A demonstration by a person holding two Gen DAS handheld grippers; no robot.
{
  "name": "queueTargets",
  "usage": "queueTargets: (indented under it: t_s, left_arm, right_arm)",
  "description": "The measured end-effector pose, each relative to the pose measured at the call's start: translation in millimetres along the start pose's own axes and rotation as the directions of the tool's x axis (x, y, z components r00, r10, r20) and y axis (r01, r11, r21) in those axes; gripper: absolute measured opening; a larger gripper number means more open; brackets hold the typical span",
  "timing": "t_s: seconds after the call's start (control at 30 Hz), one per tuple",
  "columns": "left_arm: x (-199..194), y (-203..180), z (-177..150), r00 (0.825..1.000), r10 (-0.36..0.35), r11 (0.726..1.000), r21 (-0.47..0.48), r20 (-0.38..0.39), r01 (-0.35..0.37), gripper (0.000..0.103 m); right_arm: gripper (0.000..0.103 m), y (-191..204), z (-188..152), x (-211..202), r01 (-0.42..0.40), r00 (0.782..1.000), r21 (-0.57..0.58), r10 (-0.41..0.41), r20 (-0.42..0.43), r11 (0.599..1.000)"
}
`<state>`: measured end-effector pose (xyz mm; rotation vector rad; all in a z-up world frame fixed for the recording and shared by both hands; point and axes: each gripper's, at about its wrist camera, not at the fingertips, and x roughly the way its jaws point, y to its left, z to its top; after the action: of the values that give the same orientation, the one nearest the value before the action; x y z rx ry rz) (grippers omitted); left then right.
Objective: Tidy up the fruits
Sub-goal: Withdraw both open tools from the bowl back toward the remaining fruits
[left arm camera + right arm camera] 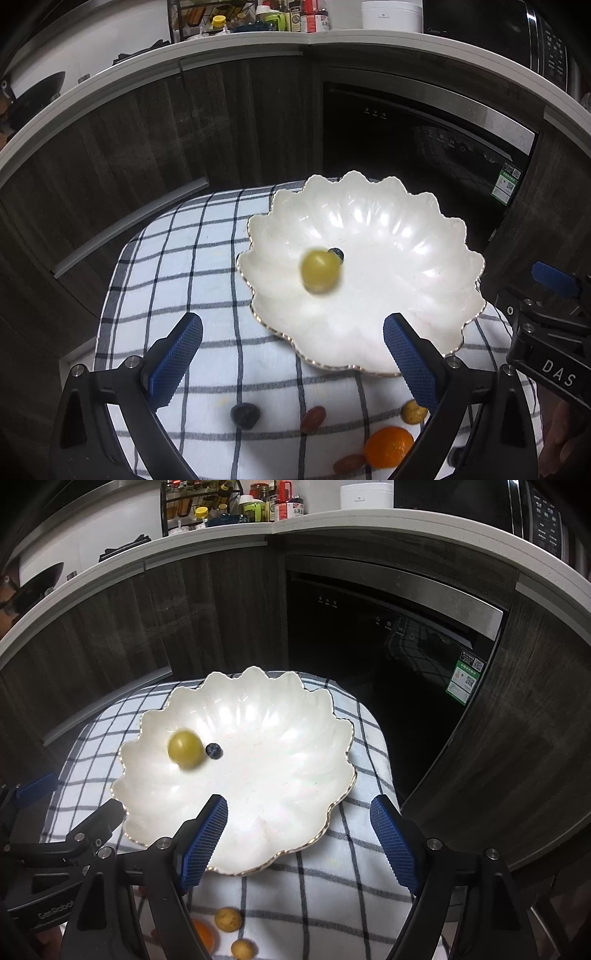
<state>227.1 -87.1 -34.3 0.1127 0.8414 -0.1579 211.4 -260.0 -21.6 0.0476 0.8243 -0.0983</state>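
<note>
Above near rim of white scalloped bowl [388,258], left gripper [291,360] fingers spread wide, empty. Right gripper [299,834] likewise wide, empty, over bowl's near edge. Green grape [320,270] blurred inside bowl, touching blueberry [214,750]. Orange [388,446] near, on checked cloth [207,258].

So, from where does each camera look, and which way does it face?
Left wrist: sits on the left tool, facing forward and down at the white bowl; its own open blue fingers show, and the right tool at the edge.
Right wrist: sits on the right tool, same direction; its open fingers show.
Shared: bowl, green grape, blueberry, checked cloth.
</note>
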Motion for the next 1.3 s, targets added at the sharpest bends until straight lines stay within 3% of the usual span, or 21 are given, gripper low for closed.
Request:
queueTargets:
  t_s: [0.93,1.3]
  left_arm:
    - [-51.9,9.1,-53.2,1.000,0.004,0.999,-0.043,0.013,-0.003,0.099]
    - [-67.8,11.5,-75.6,0.999,0.027,0.998,-0.057,0.024,-0.025,0.099]
  right_arm:
    - [0.080,11.2,-33.1,-51.7,-0.042,0.997,-0.025,0.044,0.065,0.999]
    - [0.080,16.2,-52.8,-62.1,-0.045,0.998,-0.062,0.048,0.050,0.997]
